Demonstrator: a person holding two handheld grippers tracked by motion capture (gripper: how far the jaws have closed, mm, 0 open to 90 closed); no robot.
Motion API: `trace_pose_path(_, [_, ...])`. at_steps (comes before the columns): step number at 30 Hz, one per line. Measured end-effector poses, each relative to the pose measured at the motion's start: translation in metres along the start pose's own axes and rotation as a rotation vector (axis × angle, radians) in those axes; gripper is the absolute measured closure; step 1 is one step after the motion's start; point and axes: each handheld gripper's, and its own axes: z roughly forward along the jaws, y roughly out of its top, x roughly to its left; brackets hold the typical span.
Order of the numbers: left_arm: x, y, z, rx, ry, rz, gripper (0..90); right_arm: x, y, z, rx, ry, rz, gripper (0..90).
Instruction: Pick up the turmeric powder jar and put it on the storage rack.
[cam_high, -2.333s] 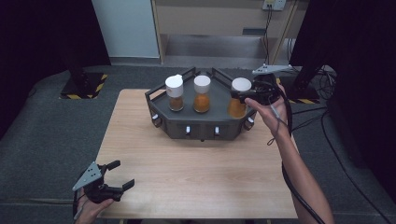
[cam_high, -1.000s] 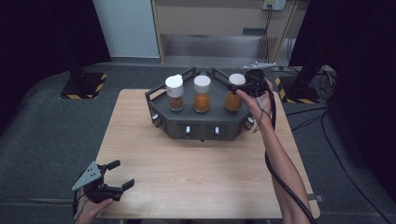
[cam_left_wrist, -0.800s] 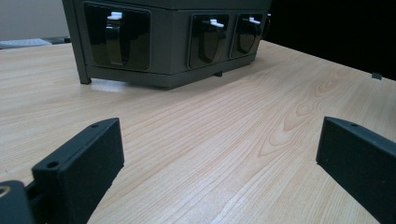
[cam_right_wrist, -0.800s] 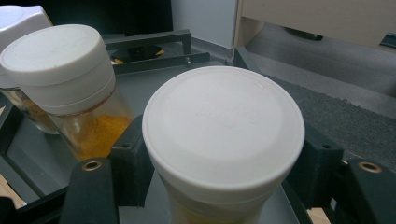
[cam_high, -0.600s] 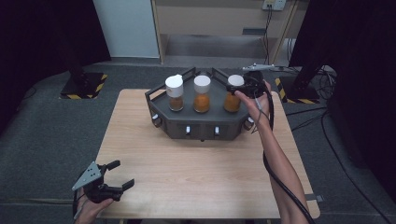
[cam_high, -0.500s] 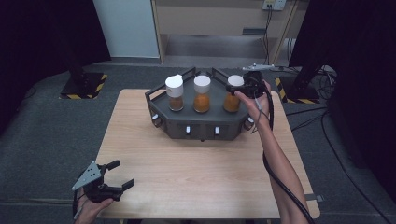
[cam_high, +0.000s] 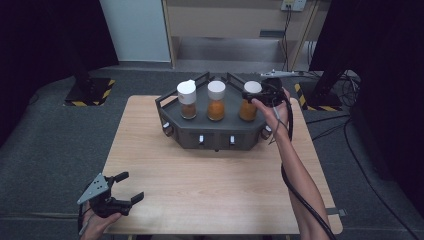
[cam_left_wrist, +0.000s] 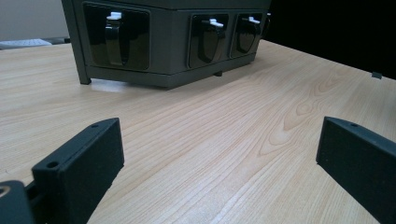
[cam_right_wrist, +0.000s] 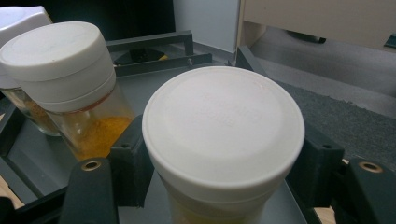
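Note:
A dark grey rack (cam_high: 215, 136) at the table's far middle carries three orange-filled jars with white caps. My right gripper (cam_high: 254, 93) comes in from the right and is shut on the right jar (cam_high: 248, 106) at its cap. In the right gripper view the black jaws press both sides of that jar's cap (cam_right_wrist: 223, 121), with the middle jar (cam_right_wrist: 60, 70) just beyond on the left. The middle jar (cam_high: 216, 100) and the left jar (cam_high: 187, 98) stand free. My left gripper (cam_high: 131, 186) is open and holds nothing, low over the table's near left corner.
The left gripper view looks across bare wood (cam_left_wrist: 224, 121) to the rack's front (cam_left_wrist: 173, 42) with its row of black latches. Raised bars (cam_right_wrist: 149, 39) rim the rack behind the jars. A cable (cam_high: 300, 190) trails along the right forearm. Dark floor surrounds the table.
My right gripper has carried the right jar a little left and away, into line with the other two jars. The left gripper has stayed put.

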Motion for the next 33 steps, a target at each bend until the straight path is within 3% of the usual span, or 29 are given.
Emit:
trace_pose_path(3, [0.0,0.0,0.0,-0.001,0.0,0.0,0.0,-0.002,-0.005,-0.003,-0.047,0.007,0.019,20.4])
trace_pose_path(7, [0.0,0.0,0.0,0.001,-0.001,0.004,0.0,-0.002,0.006,-0.015,-0.075,0.018,0.013,9.9])
trace_pose_path(19, [-0.001,0.001,0.001,0.006,-0.003,0.004,0.0,0.011,0.028,-0.048,-0.124,0.085,-0.067,7.3])
trace_pose_path(25, [-0.001,0.001,0.0,0.005,-0.003,0.005,0.0,0.022,0.028,-0.067,-0.157,0.109,-0.118,6.4])
trace_pose_path(33, [-0.001,0.001,0.0,0.005,-0.003,0.006,0.0,0.038,0.02,-0.095,-0.196,0.178,-0.18,6.0])
